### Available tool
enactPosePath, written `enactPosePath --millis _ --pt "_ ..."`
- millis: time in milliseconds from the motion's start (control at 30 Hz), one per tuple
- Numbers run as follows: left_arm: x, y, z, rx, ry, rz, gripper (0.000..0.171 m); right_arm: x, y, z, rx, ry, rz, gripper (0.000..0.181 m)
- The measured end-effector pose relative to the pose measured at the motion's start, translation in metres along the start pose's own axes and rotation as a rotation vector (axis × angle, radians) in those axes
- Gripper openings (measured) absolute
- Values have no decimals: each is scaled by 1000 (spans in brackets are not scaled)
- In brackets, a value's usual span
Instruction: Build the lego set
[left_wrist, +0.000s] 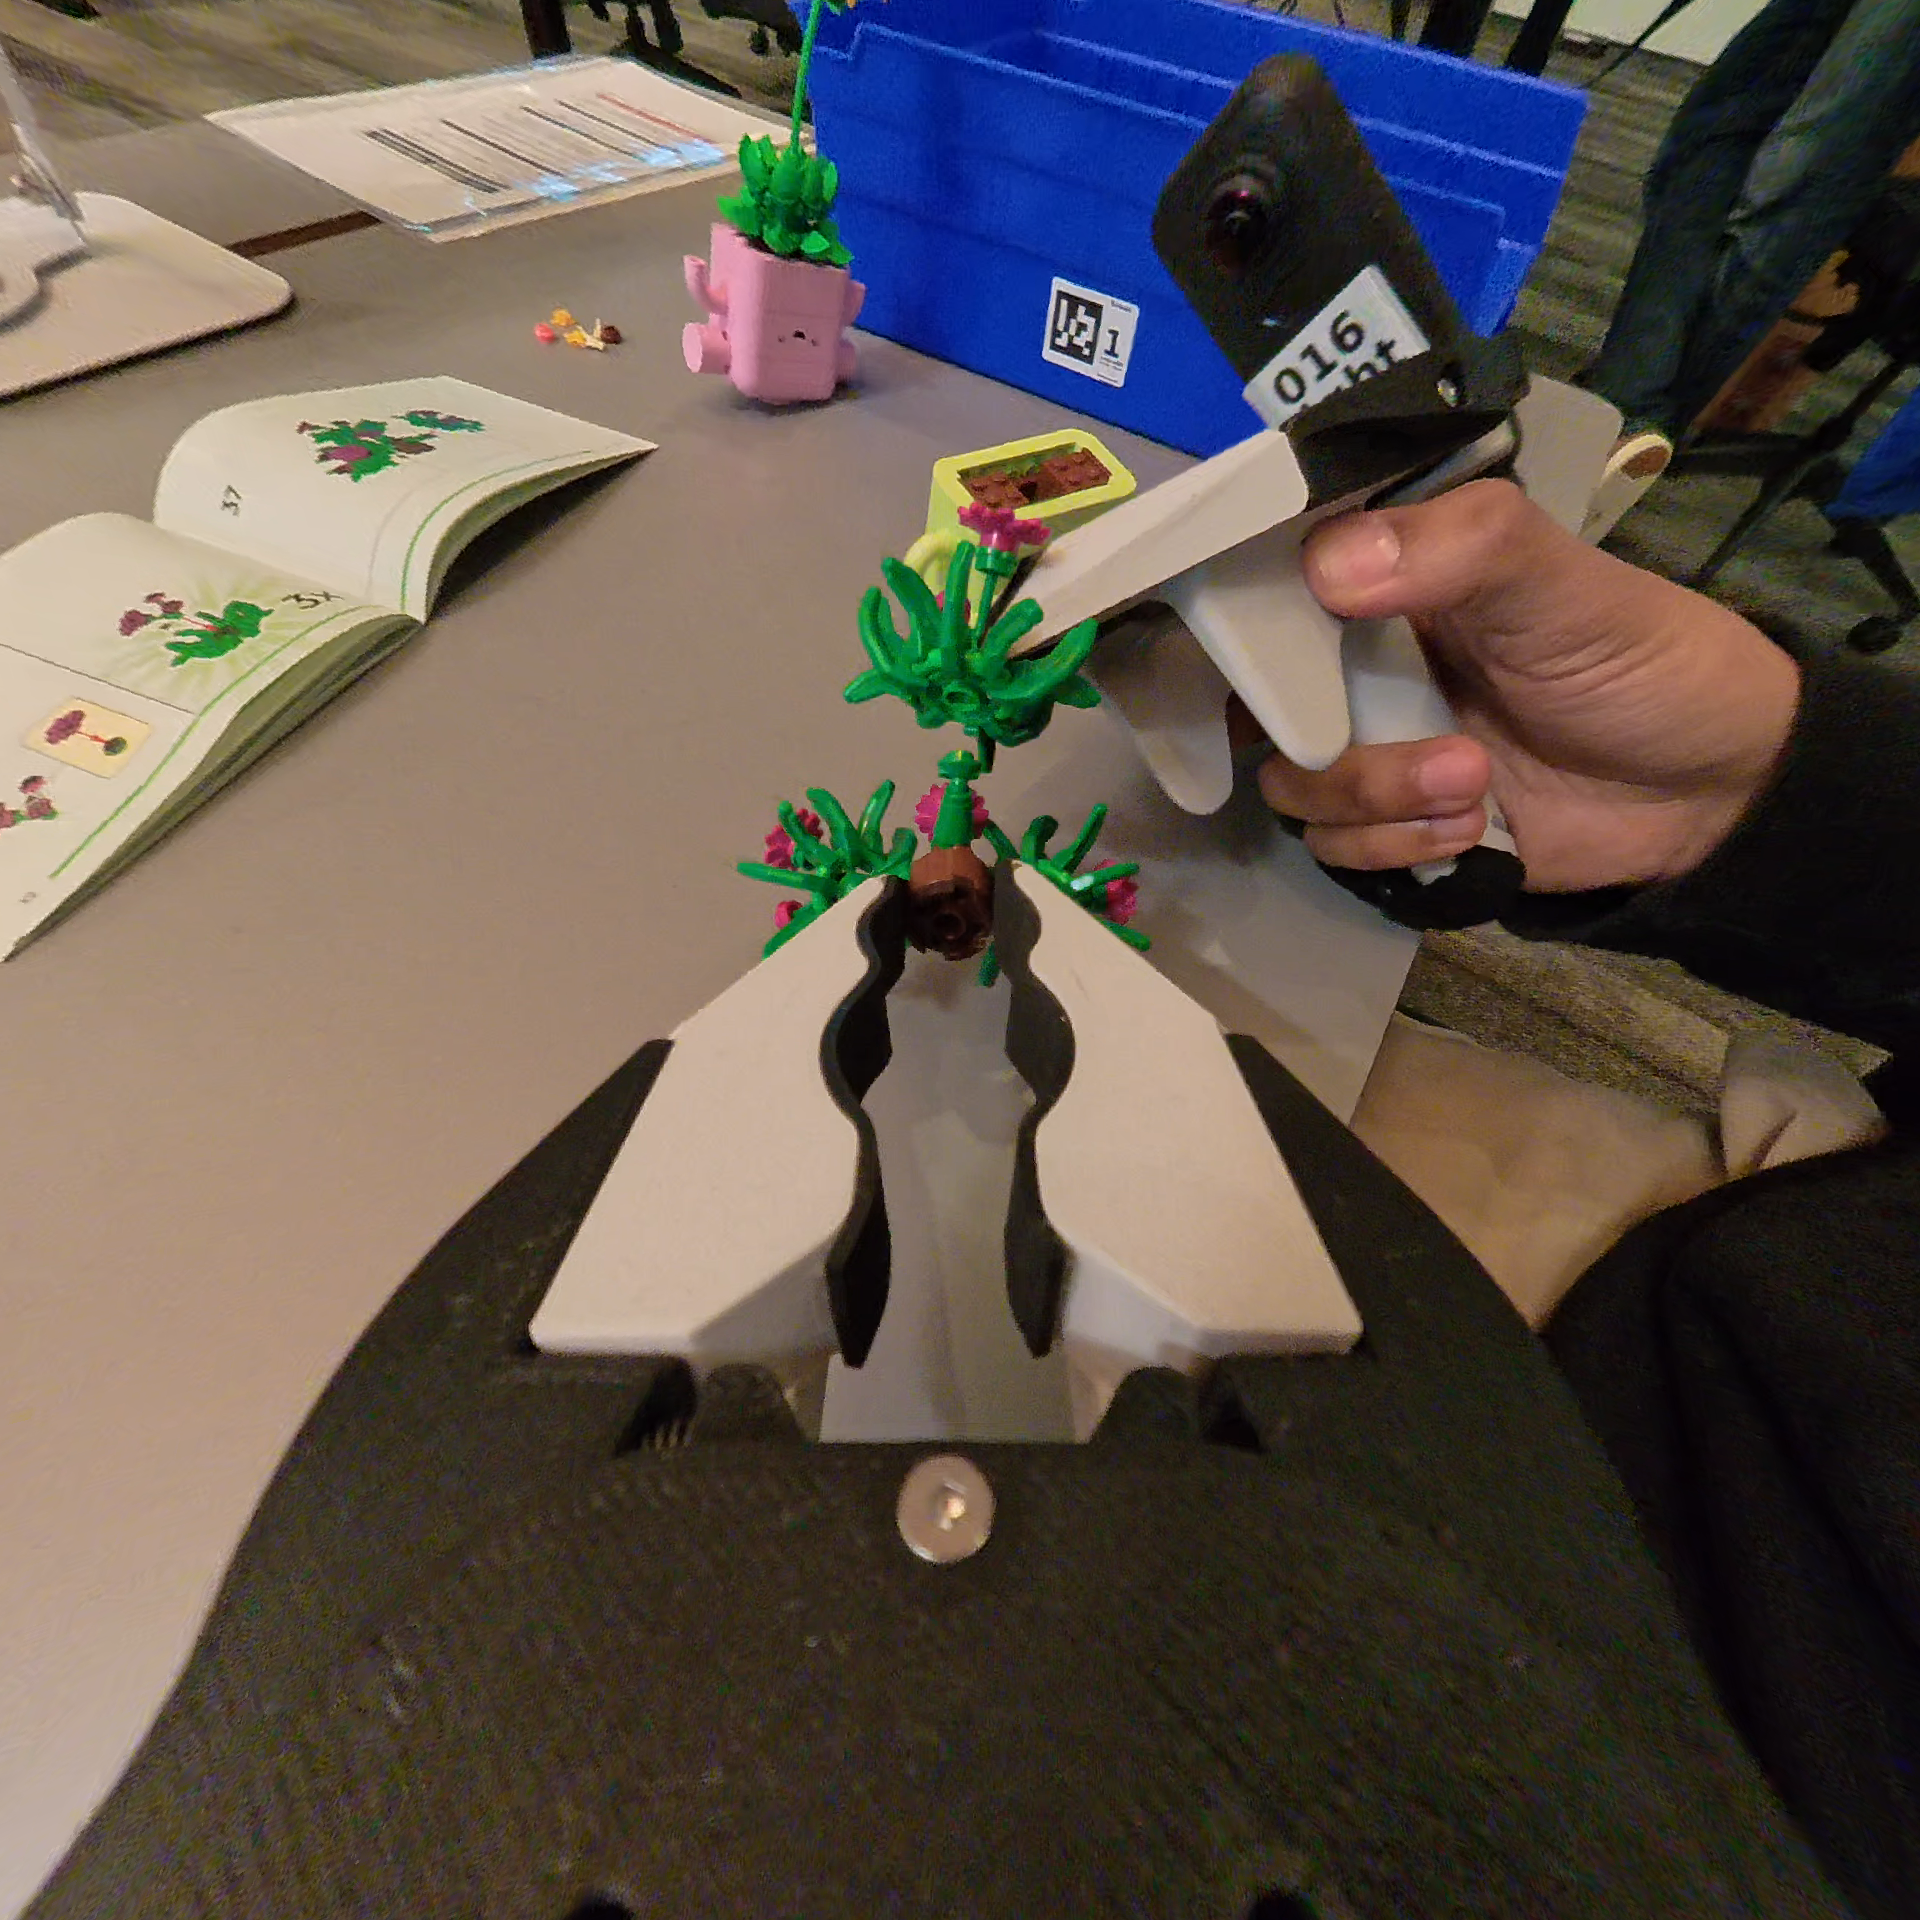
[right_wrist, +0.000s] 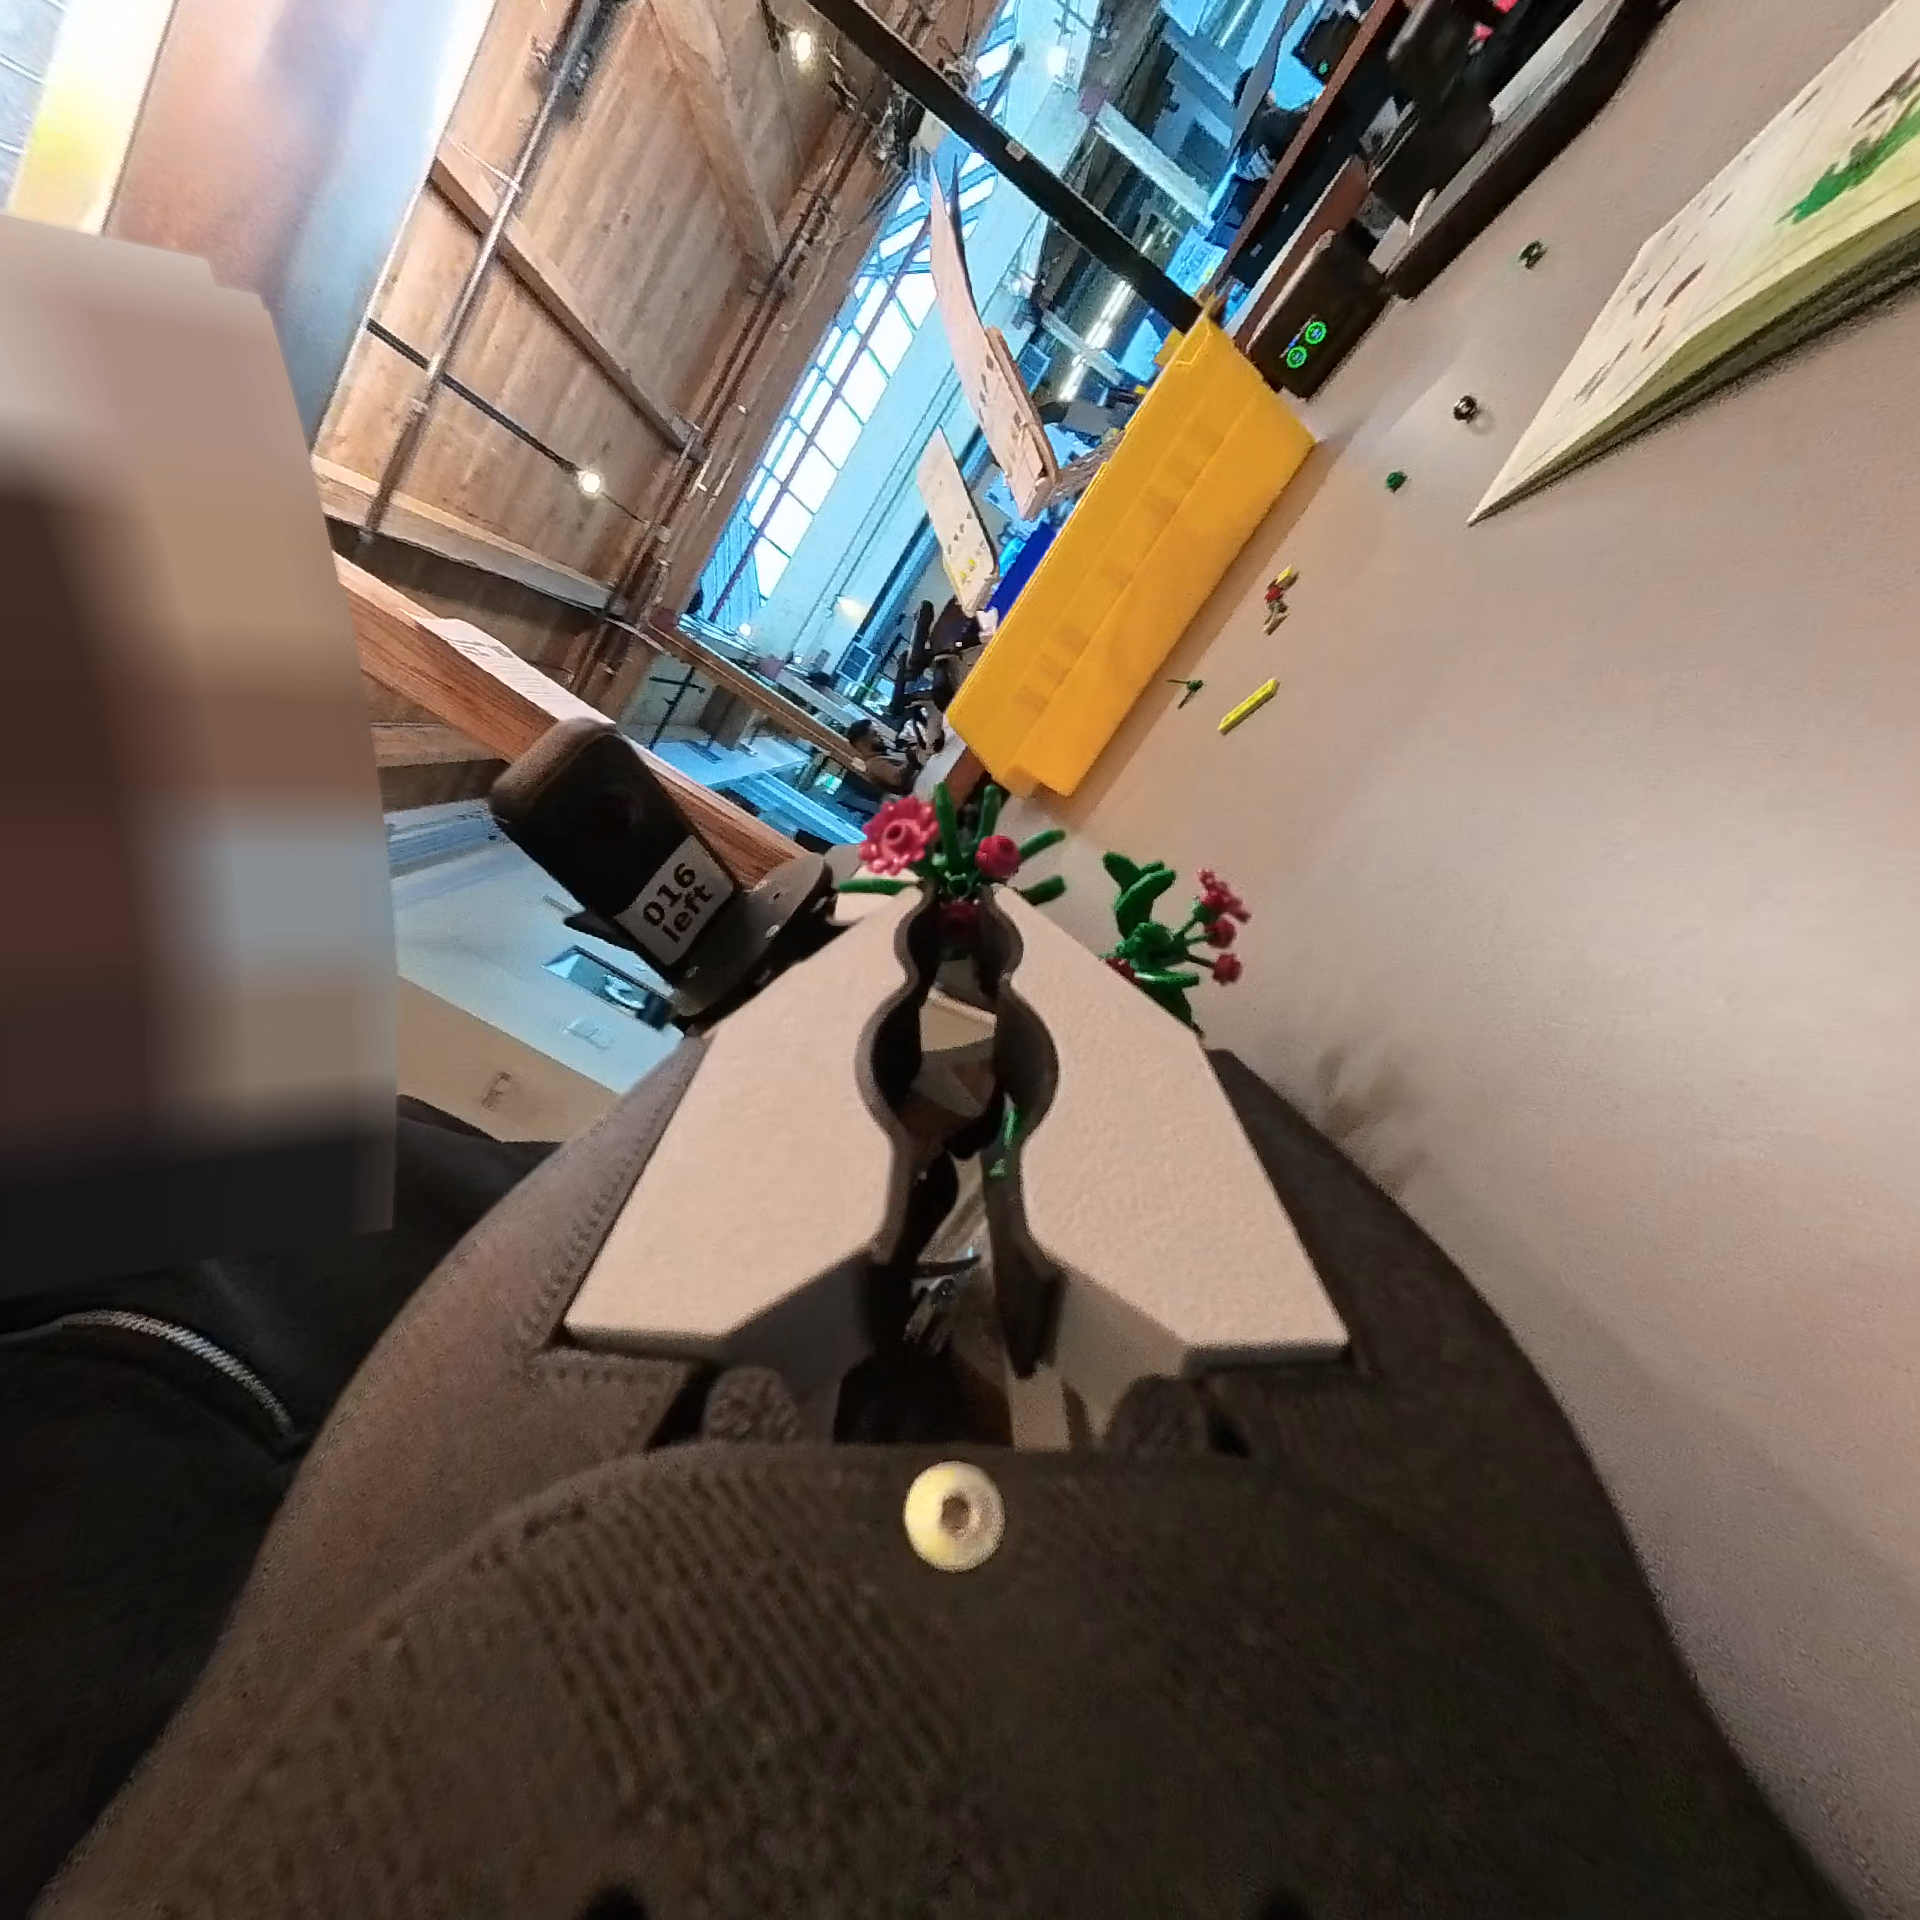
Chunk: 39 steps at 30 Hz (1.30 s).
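Tongs (left_wrist: 945, 883) (right_wrist: 961, 920) with white labels clamp flower sprigs (left_wrist: 961, 655).

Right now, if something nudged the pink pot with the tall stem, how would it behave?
The pink pot would probably tip: its thin stem rises well above a small base, and it already looks tilted. It seems light, so it might slide on the smooth table. Its leaves could pop off.

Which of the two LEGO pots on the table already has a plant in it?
The pink pot, near the blue bin; the lime-green pot shows only brown bricks.
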<state>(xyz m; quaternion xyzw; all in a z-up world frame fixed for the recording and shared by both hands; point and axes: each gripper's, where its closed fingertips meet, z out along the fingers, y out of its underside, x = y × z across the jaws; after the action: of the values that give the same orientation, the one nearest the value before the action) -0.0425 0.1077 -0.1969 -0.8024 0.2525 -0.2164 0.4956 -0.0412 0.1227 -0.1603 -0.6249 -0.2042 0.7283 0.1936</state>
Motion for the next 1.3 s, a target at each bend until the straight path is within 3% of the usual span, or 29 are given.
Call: enactPosePath --millis 433,1300 --pt "0 -2 -4 -5 36 -58 14 5 8 1 -103 64 -49 4" --pt "3 17 7 -103 29 -5 13 21 22 -5 -281 126 -77 5"
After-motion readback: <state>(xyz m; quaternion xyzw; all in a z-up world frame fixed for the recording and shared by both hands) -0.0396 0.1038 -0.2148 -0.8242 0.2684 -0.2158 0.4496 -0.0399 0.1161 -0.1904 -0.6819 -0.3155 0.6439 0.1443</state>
